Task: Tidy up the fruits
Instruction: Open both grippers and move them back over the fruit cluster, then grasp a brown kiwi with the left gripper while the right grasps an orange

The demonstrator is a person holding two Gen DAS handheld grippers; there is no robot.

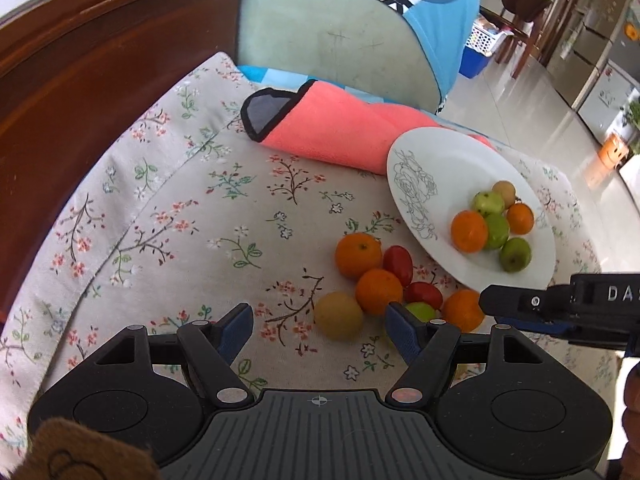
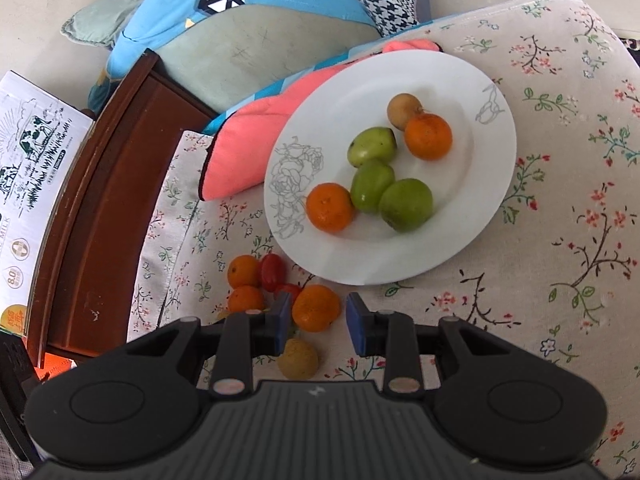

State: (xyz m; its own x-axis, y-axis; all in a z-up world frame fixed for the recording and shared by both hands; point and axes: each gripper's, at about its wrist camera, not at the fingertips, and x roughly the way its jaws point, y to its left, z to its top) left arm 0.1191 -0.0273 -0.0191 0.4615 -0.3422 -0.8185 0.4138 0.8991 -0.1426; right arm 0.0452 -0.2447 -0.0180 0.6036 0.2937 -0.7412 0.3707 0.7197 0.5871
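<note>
A white plate (image 1: 440,152) (image 2: 472,80) on the floral cloth holds several fruits: oranges (image 2: 428,136), green fruits (image 2: 406,204) and a tan one (image 2: 402,110). Beside the plate lies a loose pile: oranges (image 1: 358,254), red fruits (image 1: 398,264), a green one (image 1: 420,312) and a tan one (image 1: 339,314). My left gripper (image 1: 320,320) is open and empty, with the tan fruit between its fingers. My right gripper (image 2: 316,316) is open, its fingers on either side of an orange (image 2: 316,307), not closed on it. It also shows in the left wrist view (image 1: 520,302).
A rolled pink towel (image 1: 332,128) lies behind the plate. A blue and green cushion (image 1: 340,28) stands at the back. A dark wooden edge (image 1: 80,80) borders the cloth on the left, with a milk carton box (image 2: 28,168) beyond it.
</note>
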